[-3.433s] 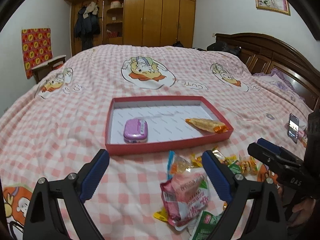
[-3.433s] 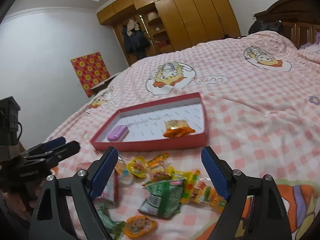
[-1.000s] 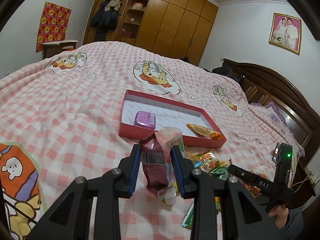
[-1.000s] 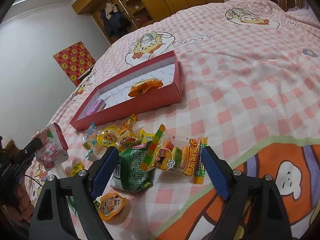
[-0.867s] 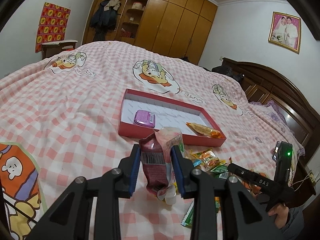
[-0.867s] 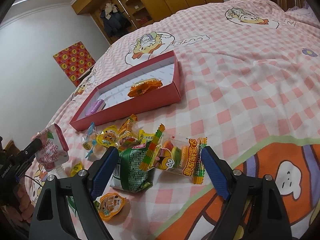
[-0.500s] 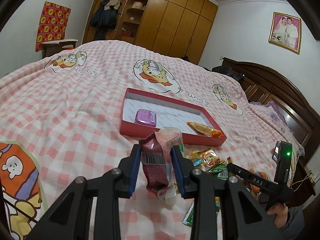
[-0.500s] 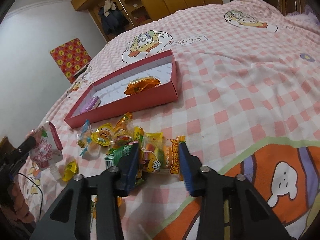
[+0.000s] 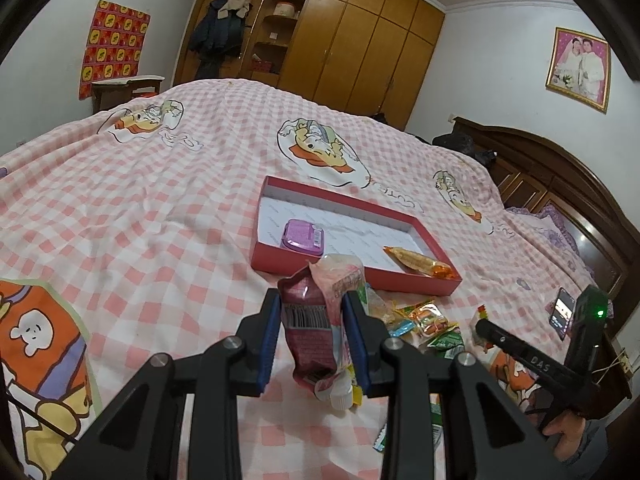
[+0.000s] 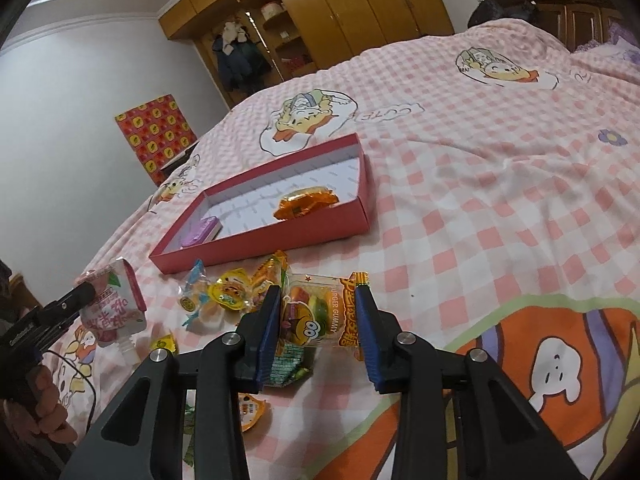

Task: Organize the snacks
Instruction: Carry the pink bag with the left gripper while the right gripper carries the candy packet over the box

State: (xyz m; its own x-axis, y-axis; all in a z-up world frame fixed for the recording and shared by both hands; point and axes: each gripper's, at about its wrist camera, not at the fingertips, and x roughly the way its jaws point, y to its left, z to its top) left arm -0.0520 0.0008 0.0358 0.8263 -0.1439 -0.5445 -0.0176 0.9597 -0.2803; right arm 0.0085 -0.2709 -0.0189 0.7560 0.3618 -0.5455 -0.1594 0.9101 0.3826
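1. Left gripper [image 9: 312, 320] clamped on a pink drink pouch [image 9: 316, 332], crumpled, white cap down, held above the bedspread [image 9: 140, 220].
2. Right gripper [image 10: 318, 322] clamped on a clear gummy packet [image 10: 320, 316], near the red tray [image 10: 260, 240].

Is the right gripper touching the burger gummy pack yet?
Touching. Right wrist view: the right gripper has both pads against the burger gummy pack.

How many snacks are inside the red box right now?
2: a purple tin at the red box's left end, an orange packet near its right end. Its near wall may hide others.
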